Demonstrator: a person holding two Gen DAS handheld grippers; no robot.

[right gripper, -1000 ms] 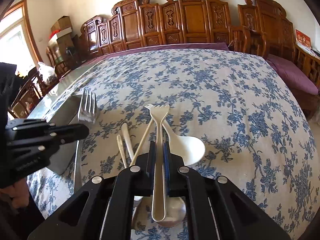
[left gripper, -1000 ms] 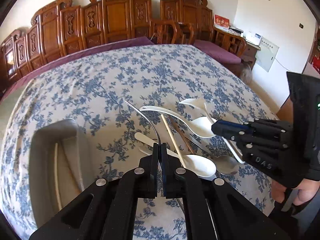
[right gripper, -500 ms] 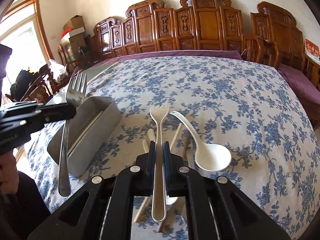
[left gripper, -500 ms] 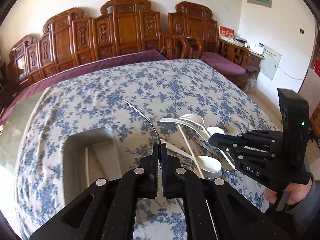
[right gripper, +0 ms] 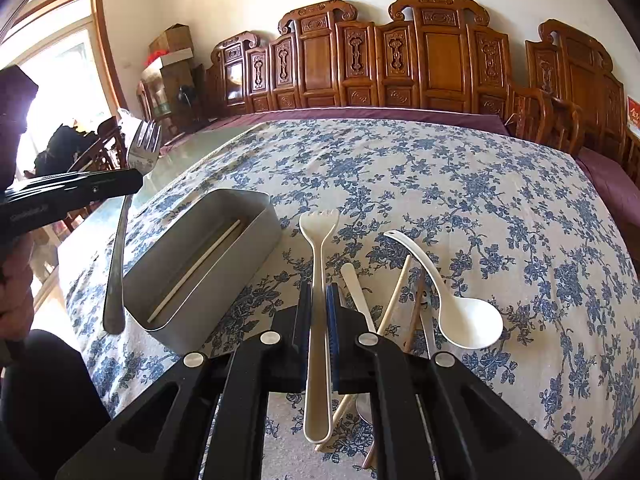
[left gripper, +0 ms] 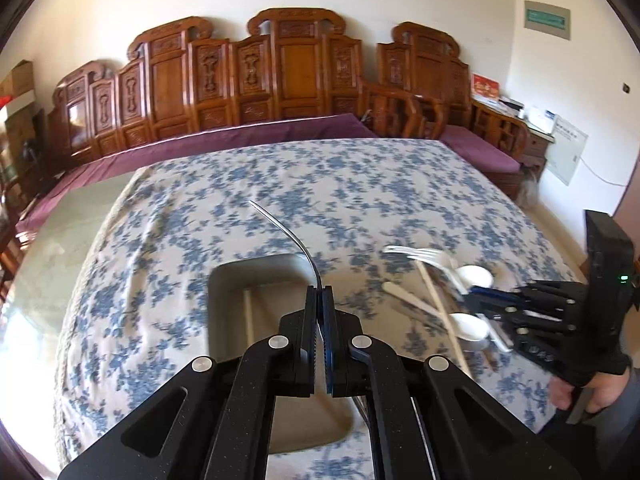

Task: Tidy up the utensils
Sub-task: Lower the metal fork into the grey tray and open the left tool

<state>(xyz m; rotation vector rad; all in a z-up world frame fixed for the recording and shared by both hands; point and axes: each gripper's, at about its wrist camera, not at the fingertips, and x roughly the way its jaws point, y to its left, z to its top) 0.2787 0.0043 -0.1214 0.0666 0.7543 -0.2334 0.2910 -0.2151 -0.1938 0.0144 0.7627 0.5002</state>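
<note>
My left gripper is shut on a metal fork, seen edge-on, and holds it above the grey box. In the right wrist view the left gripper grips that metal fork below its tines, handle hanging down beside the grey box. One pale chopstick lies inside the box. My right gripper is shut on a white plastic fork, tines pointing away. In the left wrist view the right gripper hovers over the loose pile, blurred.
A white ladle-like spoon, loose chopsticks and a white handle lie on the floral tablecloth right of the box. Carved wooden chairs line the far edge. Bare glass tabletop lies left of the cloth.
The left gripper carried the metal fork up and to the left, from above the pile to over the grey box. The right gripper drifted left with the white fork held off the pile.
</note>
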